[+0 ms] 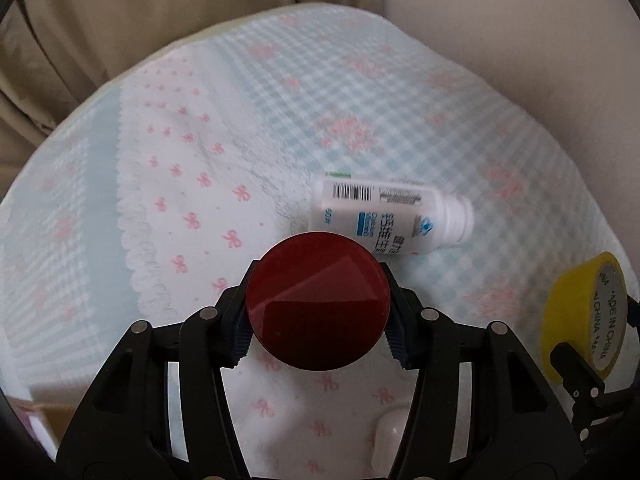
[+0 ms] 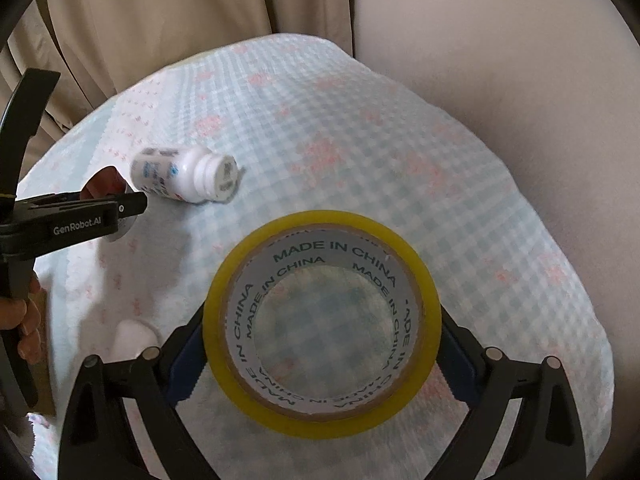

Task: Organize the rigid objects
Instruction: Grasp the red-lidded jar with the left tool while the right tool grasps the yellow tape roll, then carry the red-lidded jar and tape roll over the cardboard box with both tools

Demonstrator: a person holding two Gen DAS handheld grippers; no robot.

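My left gripper (image 1: 318, 320) is shut on a dark red round lid (image 1: 318, 302) and holds it above the cloth-covered table (image 1: 200, 140). Just beyond it a white pill bottle (image 1: 384, 216) lies on its side; it also shows in the right wrist view (image 2: 184, 178). My right gripper (image 2: 322, 356) is shut on a yellow tape roll (image 2: 322, 350), gripped by its outer sides, above the table. The tape roll shows at the right edge of the left wrist view (image 1: 580, 316). The left gripper (image 2: 96, 208) shows at the left of the right wrist view.
The table carries a blue checked cloth with pink bows (image 2: 380, 160). A small white object (image 2: 132, 338) lies near the front, also seen in the left wrist view (image 1: 390, 440). Beige curtains (image 1: 120, 20) and a pale wall (image 2: 520, 60) stand behind.
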